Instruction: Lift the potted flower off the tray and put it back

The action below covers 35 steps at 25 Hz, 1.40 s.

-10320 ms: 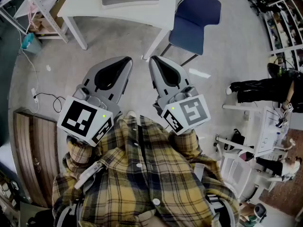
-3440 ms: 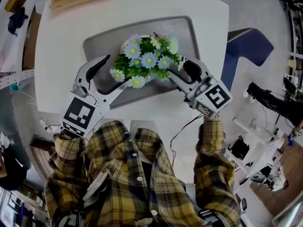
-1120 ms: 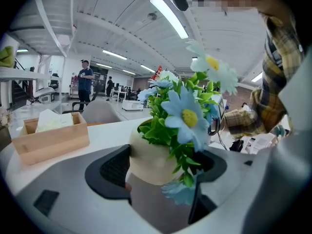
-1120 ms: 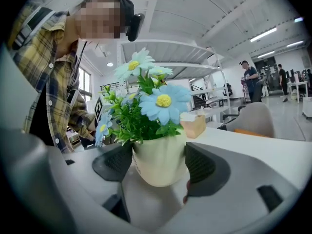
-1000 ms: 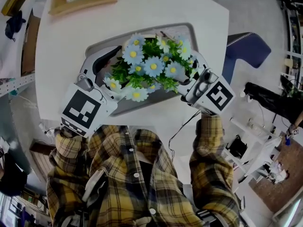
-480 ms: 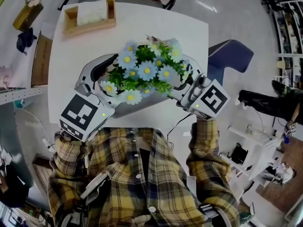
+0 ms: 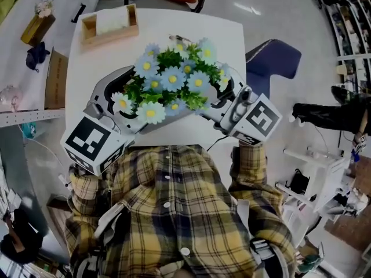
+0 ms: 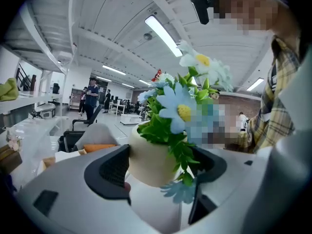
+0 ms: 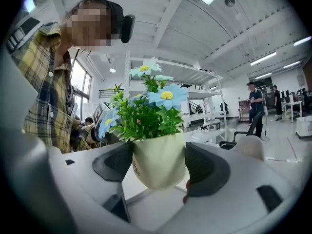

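Left claw (image 8: 161,172) and right claw (image 9: 158,169) clamp the cream pot of blue daisies (image 7: 171,81) from opposite sides, above the white bench (image 7: 104,57).

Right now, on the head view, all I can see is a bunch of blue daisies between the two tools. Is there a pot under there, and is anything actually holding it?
Observer: Yes. The left gripper view shows a cream pot beneath the flowers. It sits between the two fingers of the left gripper, and both press on its sides.
Operator: And the other tool?
Observer: The right gripper view shows the right gripper clamped on the same pot, one finger on each side.
Operator: Is the pot plain?
Observer: Not quite. The right gripper view shows small dark print on its side, too small to read.
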### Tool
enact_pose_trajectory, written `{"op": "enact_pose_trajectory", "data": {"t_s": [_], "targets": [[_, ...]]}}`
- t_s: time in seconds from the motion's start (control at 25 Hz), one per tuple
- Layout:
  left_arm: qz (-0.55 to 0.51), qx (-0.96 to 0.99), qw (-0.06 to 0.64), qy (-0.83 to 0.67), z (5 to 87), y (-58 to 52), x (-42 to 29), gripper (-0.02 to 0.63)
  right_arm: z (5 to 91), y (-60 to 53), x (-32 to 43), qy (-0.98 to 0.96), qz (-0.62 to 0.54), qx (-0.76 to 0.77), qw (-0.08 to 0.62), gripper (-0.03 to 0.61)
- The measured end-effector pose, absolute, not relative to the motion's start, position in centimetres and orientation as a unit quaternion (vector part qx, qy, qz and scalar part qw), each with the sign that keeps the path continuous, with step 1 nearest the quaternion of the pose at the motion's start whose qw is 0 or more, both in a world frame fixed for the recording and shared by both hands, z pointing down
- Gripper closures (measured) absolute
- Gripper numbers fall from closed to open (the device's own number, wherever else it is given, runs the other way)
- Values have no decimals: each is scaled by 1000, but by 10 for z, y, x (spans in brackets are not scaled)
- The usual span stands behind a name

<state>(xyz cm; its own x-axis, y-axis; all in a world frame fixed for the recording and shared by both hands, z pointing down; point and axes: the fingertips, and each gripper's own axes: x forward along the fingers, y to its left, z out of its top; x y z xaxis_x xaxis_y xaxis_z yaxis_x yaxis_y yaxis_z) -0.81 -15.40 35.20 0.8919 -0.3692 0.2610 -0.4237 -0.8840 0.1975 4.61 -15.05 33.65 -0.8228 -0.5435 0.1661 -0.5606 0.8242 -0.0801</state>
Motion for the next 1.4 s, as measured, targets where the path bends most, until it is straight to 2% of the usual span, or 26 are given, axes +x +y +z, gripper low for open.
{"op": "enact_pose_trajectory", "data": {"t_s": [1.4], "targets": [[94, 965, 133, -206, 349, -150, -10, 245, 336, -147, 45, -949, 65, 306, 41, 245]]}}
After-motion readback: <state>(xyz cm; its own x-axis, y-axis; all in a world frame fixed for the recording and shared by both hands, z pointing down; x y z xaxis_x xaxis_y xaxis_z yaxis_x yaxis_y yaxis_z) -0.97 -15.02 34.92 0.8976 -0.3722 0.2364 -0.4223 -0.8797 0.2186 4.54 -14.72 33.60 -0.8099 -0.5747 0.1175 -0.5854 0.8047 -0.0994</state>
